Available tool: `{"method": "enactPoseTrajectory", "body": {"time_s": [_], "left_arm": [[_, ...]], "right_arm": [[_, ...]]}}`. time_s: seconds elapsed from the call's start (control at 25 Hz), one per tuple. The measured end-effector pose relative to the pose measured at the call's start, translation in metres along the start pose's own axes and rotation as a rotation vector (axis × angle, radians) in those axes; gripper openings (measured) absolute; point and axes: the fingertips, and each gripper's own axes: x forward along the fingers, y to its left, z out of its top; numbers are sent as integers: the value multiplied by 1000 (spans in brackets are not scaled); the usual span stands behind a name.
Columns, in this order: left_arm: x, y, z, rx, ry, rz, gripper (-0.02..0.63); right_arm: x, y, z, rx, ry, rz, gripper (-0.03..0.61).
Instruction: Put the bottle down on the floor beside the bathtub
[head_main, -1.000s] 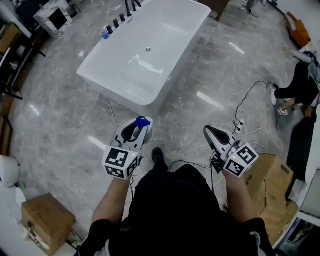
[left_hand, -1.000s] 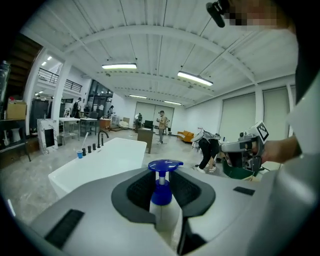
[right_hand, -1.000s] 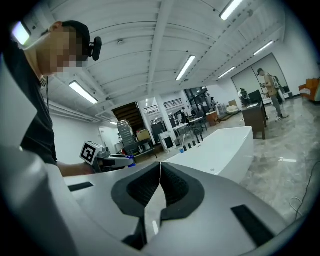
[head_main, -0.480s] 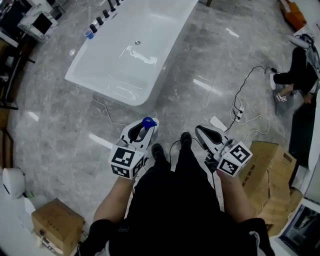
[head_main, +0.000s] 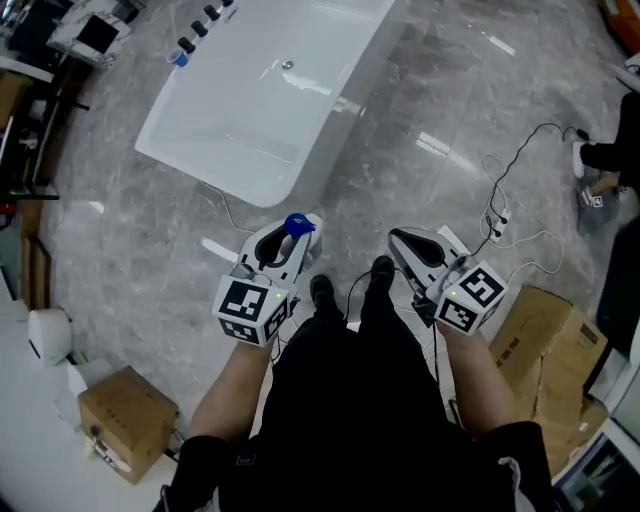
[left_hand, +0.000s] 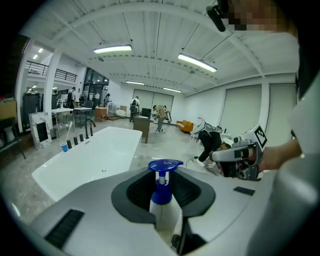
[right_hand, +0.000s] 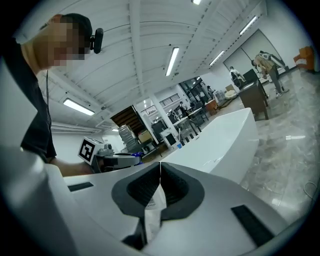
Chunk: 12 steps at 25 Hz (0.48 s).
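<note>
Bottle (head_main: 296, 224), white plastic with a blue pump top, sits upright between the jaws of the left gripper (head_main: 292, 236). The dark pads are closed on its body, and the blue pump head stands clear above them. In the head view it is held up off the floor a little left of the frame's centre, just below the near rounded end of the white freestanding bathtub (head_main: 240, 120), which runs from the centre up to the top edge. In the left gripper view the tub lies behind the bottle on the left.

The right gripper (head_main: 398, 240) is right of centre, level with the left one and well apart from it. Its jaws meet at their tips. A pale bit with small print shows in the gap behind the tips; I cannot tell what it is.

Polished grey marble floor (head_main: 420, 90) fills the frame. The person's black shoes (head_main: 322, 292) stand on it between the two grippers. A white cable with a power strip (head_main: 497, 225) trails at the right. One brown cardboard box (head_main: 125, 420) is at lower left and another (head_main: 545, 335) at right.
</note>
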Motion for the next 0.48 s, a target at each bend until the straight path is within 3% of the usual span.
{"method": "enactPoseTrajectory", "body": {"time_s": [0.28,0.48], "left_arm": [[55,2,-5,5,3,59,92],[102,17,-42,-23,18,51,93]], "right_arm": [[0,-70,-7,-35,79,11,28],[15,-114,-41,2,133,-28,28]]}}
